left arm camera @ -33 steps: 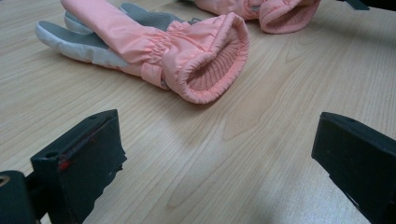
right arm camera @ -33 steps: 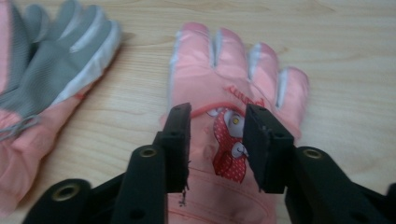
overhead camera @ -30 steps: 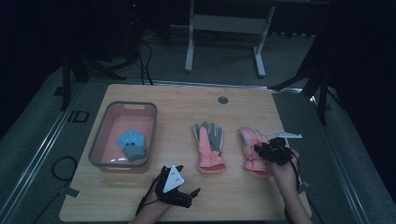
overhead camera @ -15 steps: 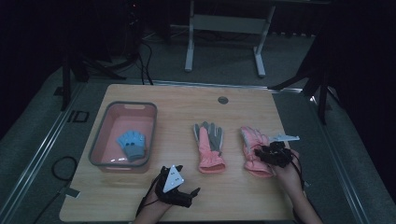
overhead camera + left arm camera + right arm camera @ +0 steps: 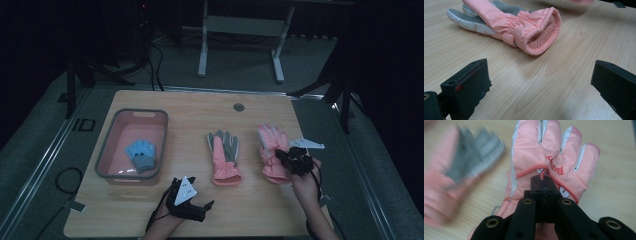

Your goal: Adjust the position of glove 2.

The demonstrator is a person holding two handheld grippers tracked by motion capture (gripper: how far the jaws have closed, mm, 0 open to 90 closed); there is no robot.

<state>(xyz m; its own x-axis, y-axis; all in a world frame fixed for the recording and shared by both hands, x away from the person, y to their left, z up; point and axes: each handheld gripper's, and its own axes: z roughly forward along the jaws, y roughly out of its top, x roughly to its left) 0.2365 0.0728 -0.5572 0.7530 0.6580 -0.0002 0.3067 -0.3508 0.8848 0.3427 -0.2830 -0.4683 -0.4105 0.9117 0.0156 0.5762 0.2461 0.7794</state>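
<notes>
Right tool clamped on the right-hand pink ski glove, ready to lift.

The right tool [image 5: 543,185] has just closed; its jaws pinch the fabric on the back of the pink ski glove [image 5: 549,152], whose red lettering reads partly "Bun". The glove's long axis runs away from the tool, fingers far, cuff near. Left of this glove lies its mate [image 5: 223,157], palm up; farther left stands the pink basin [image 5: 105,157] with a blue glove [image 5: 141,154]. The left tool [image 5: 192,207] rests wide open on the desk [image 5: 200,107].
</notes>
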